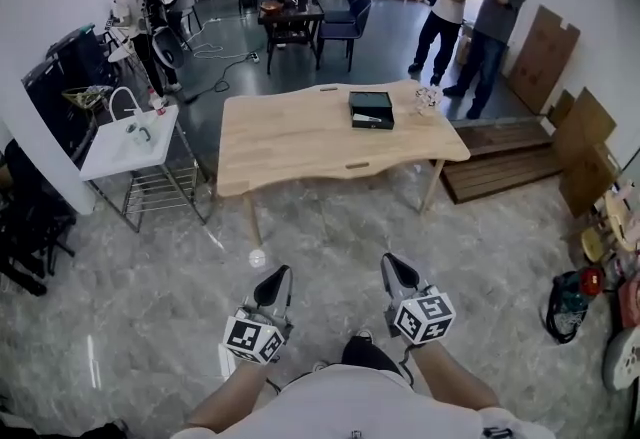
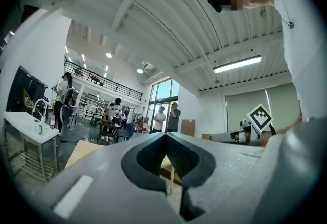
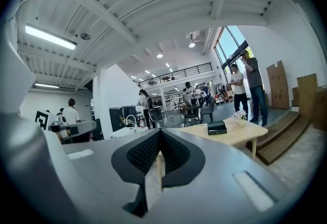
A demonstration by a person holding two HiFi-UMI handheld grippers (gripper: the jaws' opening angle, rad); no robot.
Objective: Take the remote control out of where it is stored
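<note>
A black open box [image 1: 371, 110] lies on the far right part of the light wooden table [image 1: 290, 142]; a pale slim object shows inside it, too small to identify as the remote control. The right gripper view also shows the box [image 3: 216, 127] on the table [image 3: 232, 136], well ahead. My left gripper [image 1: 272, 279] and right gripper [image 1: 397, 272] hang close to my body above the marble floor, far short of the table. Both are shut with nothing between their jaws, which meet at the tips [image 2: 166, 133] [image 3: 160, 130].
A small vase of white flowers [image 1: 428, 99] stands right of the box. A white sink stand [image 1: 130, 142] is left of the table, wooden platforms [image 1: 500, 162] and cardboard to its right. Two people [image 1: 470, 7] stand behind; others work farther back. Gear lies on the floor at right [image 1: 570, 302].
</note>
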